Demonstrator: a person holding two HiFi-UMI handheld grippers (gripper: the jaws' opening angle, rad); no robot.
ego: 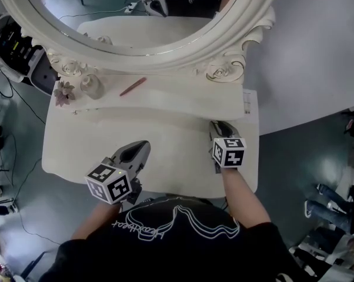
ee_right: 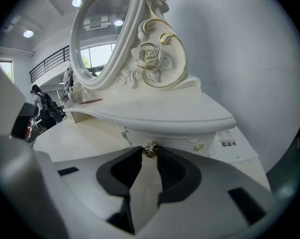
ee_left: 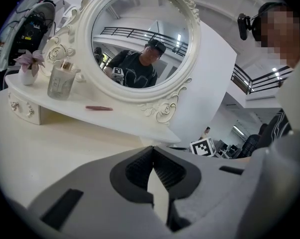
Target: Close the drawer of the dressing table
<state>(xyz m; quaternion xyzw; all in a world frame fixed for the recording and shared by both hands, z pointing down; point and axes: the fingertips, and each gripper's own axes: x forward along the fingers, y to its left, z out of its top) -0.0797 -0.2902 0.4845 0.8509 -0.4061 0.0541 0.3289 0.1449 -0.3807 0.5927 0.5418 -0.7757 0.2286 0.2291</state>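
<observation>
- A small vase of pale flowers (ego: 64,93) stands at the left end of the raised shelf (ego: 183,93), at the foot of the mirror frame.
- Just right of it on the same shelf stands a clear glass bottle (ego: 92,87). It is close to the vase but does not touch it.
- The left gripper (ego: 140,148) hangs over the front left part of the dressing table (ego: 77,145), near the front edge. Its own view shows the jaw tips meeting with nothing between them, so this claw is closed and empty. It points toward the shelf and mirror.
- A thin reddish stick (ego: 133,86) lies flat and slanted on the shelf, right of the bottle and left of the shelf's middle.
- The oval mirror (ego: 136,16), in its white carved frame, rises from the back of the shelf and spans most of its width.
- The drawer (ee_right: 175,141) sits under the right end of the shelf, with its white front tucked beneath the overhang. How far it stands out cannot be told.
- Its small gold knob (ee_right: 150,149) is at the middle of the drawer front.
- The right gripper (ego: 219,127) reaches across the right part of the tabletop to the shelf's front edge. Its jaw tips sit on either side of the knob, pinching it.
- A paper label (ego: 246,101) lies flat at the back right corner of the tabletop.
</observation>
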